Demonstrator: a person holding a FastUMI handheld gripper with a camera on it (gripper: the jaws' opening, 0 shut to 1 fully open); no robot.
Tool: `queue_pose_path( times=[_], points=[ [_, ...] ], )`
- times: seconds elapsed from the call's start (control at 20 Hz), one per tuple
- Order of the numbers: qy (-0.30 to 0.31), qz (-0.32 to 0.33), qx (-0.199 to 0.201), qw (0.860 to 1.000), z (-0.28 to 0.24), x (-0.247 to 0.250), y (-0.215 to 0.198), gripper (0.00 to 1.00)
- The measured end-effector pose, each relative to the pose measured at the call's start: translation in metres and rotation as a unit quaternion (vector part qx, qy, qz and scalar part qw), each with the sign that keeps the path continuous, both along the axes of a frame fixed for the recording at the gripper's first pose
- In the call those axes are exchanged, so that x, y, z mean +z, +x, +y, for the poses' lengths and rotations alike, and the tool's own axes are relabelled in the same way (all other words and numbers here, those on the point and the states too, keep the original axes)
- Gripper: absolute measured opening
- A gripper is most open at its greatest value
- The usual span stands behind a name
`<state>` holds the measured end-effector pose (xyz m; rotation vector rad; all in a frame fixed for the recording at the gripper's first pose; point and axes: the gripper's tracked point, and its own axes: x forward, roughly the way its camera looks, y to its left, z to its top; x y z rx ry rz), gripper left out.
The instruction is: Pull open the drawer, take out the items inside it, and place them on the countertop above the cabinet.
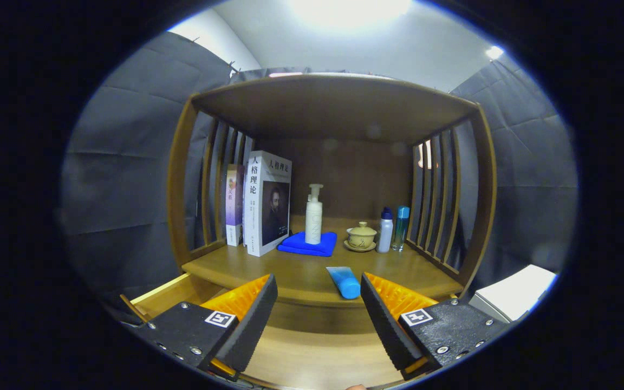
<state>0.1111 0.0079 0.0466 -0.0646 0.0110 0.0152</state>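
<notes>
The tongs stood wide and held nothing, low in the frame above the opened drawer. A blue tube lay at the desk edge, near the right finger.

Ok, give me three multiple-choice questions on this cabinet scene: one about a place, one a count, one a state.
1. Where does the pump bottle stand?
A. on the folded blue cloth
B. inside the drawer
C. on top of the books

2. How many books stand upright at the side?
A. one
B. two
C. four

3. How is the gripper?
A. shut on the blue tube
B. open, holding nothing
C. shut on the lidded cup

Answers: A, the bottle sits on the cloth; B, two spines show; B, the fingers stand apart, the tube lying on the countertop beyond.
</notes>
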Motion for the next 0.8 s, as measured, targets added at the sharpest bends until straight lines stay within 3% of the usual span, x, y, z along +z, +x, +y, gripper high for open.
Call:
queue_pose_path(
  times=[0.2,0.8],
  points=[
    [-0.002,-0.027,-0.025,0.999,-0.006,-0.01,-0.041,0.95],
    [-0.018,0.0,0.005,1.0,0.008,-0.086,-0.118,0.95]
  ],
)
